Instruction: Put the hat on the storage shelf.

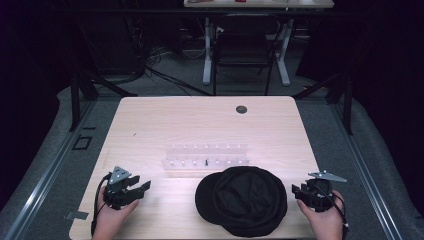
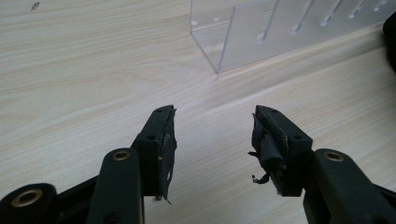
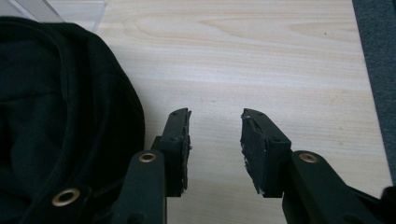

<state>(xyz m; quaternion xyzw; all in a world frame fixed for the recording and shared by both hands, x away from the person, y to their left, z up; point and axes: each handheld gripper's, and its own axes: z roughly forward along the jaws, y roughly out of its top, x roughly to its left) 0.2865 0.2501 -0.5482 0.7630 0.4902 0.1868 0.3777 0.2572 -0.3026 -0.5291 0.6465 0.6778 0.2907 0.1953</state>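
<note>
A black cloth cap (image 1: 242, 199) lies upside down near the table's front edge, right of centre; in the right gripper view the cap (image 3: 51, 116) is at the left. My right gripper (image 1: 296, 190) rests on the table just right of the cap, apart from it. In the right gripper view the right gripper (image 3: 215, 116) stands open over bare wood. My left gripper (image 1: 142, 186) sits at the front left, well left of the cap. In the left gripper view the left gripper (image 2: 214, 114) is open with nothing between its jaws.
A clear plastic rack (image 1: 205, 156) with slots stands in the middle of the table, behind the cap; its corner (image 2: 261, 32) is ahead of the left gripper. A small dark round cap (image 1: 241, 109) sits at the table's back. A chair (image 1: 243, 50) stands beyond the table.
</note>
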